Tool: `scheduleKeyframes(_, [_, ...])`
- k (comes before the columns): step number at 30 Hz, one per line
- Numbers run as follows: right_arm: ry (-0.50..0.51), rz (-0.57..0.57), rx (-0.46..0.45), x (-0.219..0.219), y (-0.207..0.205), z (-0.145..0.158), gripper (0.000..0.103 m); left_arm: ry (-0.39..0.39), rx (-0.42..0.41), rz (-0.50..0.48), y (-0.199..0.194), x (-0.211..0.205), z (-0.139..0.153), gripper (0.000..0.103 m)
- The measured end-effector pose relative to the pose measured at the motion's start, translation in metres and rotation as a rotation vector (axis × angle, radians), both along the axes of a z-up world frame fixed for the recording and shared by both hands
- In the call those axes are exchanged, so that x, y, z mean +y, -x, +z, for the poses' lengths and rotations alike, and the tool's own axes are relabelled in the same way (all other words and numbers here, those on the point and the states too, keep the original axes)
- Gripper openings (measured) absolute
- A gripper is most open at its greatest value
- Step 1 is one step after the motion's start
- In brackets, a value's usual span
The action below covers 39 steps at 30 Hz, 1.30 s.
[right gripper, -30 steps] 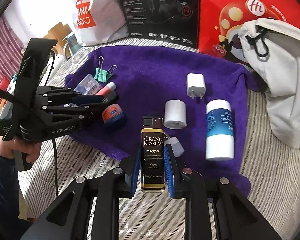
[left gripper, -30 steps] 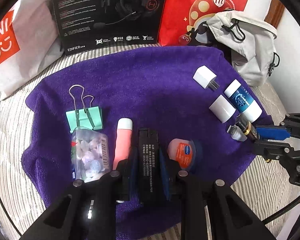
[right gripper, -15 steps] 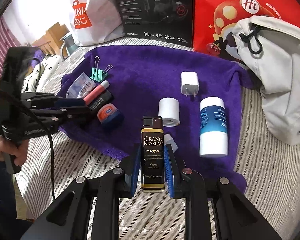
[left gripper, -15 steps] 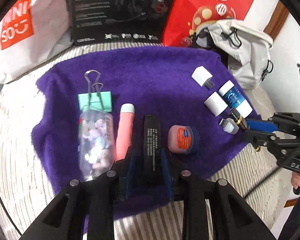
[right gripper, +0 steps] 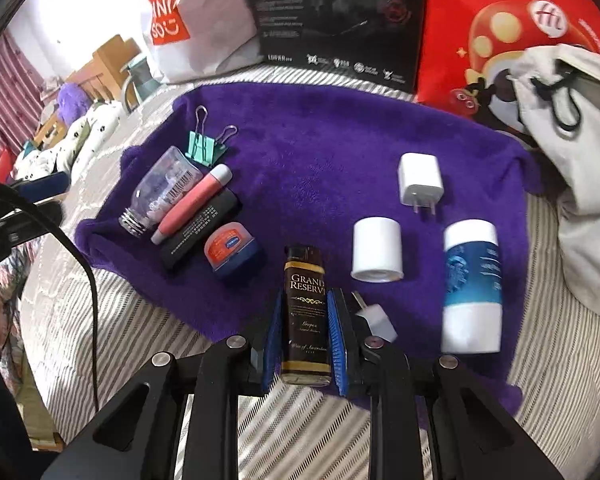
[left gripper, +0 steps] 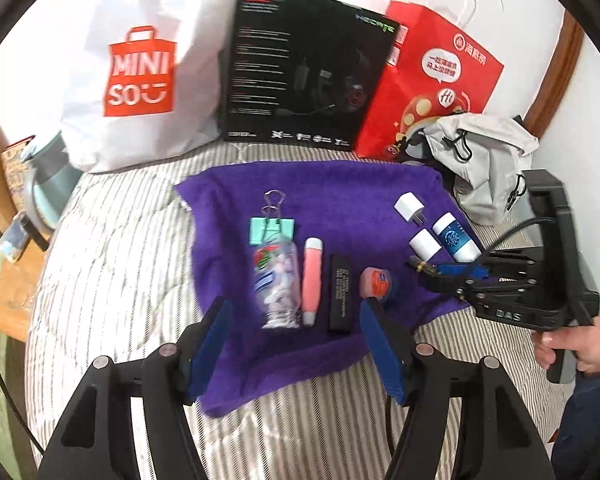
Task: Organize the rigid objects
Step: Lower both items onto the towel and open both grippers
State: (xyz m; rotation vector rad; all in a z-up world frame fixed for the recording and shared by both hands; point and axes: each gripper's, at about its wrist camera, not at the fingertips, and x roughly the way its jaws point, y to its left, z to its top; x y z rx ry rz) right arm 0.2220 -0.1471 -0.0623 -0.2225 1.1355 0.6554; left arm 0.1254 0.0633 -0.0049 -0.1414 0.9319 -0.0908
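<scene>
A purple towel holds a row: teal binder clip, clear candy bottle, pink tube, black bar and red balm tin. My left gripper hangs open just short of this row, with nothing between its fingers. My right gripper is shut on a black Grand Reserve lighter over the towel's near edge. Ahead of it lie a white cap, a white charger, a blue-and-white bottle and a small white adapter.
The towel lies on a striped bed cover. Behind it stand a white Miniso bag, a black headset box and a red paper bag. A grey pouch sits at the back right. A hand holds the right gripper's handle.
My left gripper let go of the black bar, opened wide and pulled back and up. The bar now lies in the row. The right gripper still holds the lighter and moved slightly forward.
</scene>
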Motion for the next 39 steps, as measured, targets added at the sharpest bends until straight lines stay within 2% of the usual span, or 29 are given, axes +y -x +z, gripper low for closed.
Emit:
scheduleKeyframes(5, [0.037,-0.016,-0.018,0.007,-0.004,-0.004,0.022,0.052,0.018,0.013,0.012,0.014,-0.006,0.064])
scheduleKeyframes(20, [0.13,0.008,-0.03,0.022,-0.007,-0.017,0.022,0.087,0.03,0.021,0.026,0.027,-0.016,0.064])
scheduleKeyframes(26, [0.106,0.009,0.01,0.016,-0.008,-0.016,0.025,0.093,0.039,0.027,0.034,0.029,-0.019,0.065])
scheduleKeyframes(32, [0.088,-0.013,-0.002,0.007,0.003,-0.005,0.042,0.068,0.05,0.061,0.046,0.032,-0.024,0.071])
scheduleKeyframes(35, [0.078,-0.036,-0.042,-0.001,0.019,0.014,0.055,0.068,0.054,0.079,0.054,0.033,-0.026,0.074])
scheduleKeyframes(37, [0.063,-0.051,-0.075,-0.008,0.032,0.028,0.063,0.056,0.051,0.09,0.059,0.032,-0.025,0.08])
scheduleKeyframes(39, [0.046,-0.075,-0.109,-0.016,0.048,0.042,0.083,0.028,0.039,0.107,0.066,0.029,-0.021,0.088])
